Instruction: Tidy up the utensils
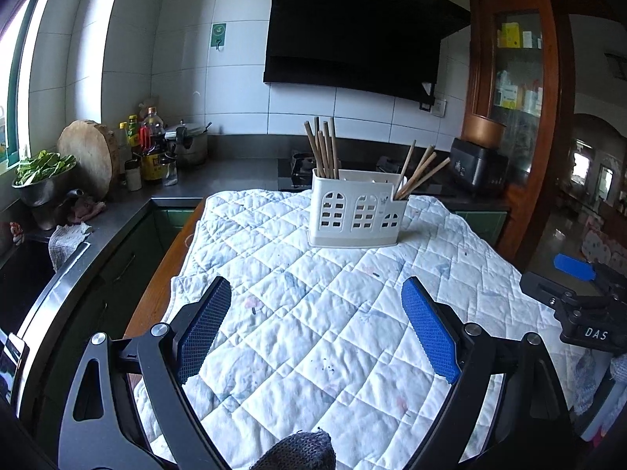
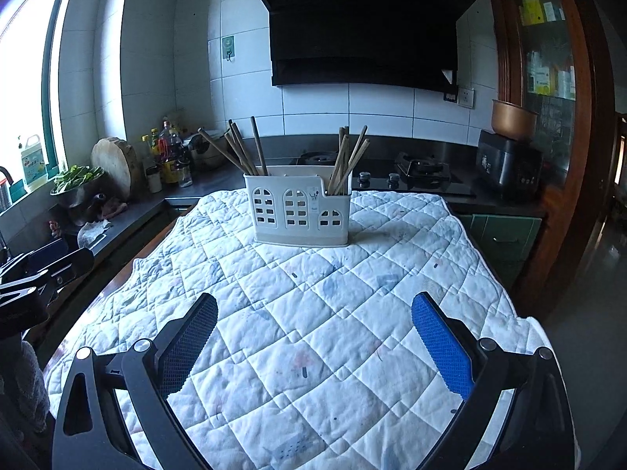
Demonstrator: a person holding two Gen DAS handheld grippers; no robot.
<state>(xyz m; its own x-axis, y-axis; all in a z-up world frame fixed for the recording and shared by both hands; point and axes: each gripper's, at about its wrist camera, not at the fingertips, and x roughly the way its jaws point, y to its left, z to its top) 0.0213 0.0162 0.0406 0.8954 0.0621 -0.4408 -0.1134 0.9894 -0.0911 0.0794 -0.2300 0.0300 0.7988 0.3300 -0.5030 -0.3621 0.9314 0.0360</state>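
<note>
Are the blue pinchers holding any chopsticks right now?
No. The left gripper and right gripper are both open and hold nothing. All the chopsticks stand in the white holder.

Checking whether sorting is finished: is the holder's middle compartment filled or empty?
Seemingly empty. The white utensil holder shows chopsticks only at its left end and right end; nothing rises from the middle, though its inside is hidden.

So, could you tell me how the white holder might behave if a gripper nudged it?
The holder looks like thin, perforated plastic, so probably light. It stands on a soft quilt, so it may tip rather than slide. The chopsticks lean loosely and would likely rattle or shift.
</note>
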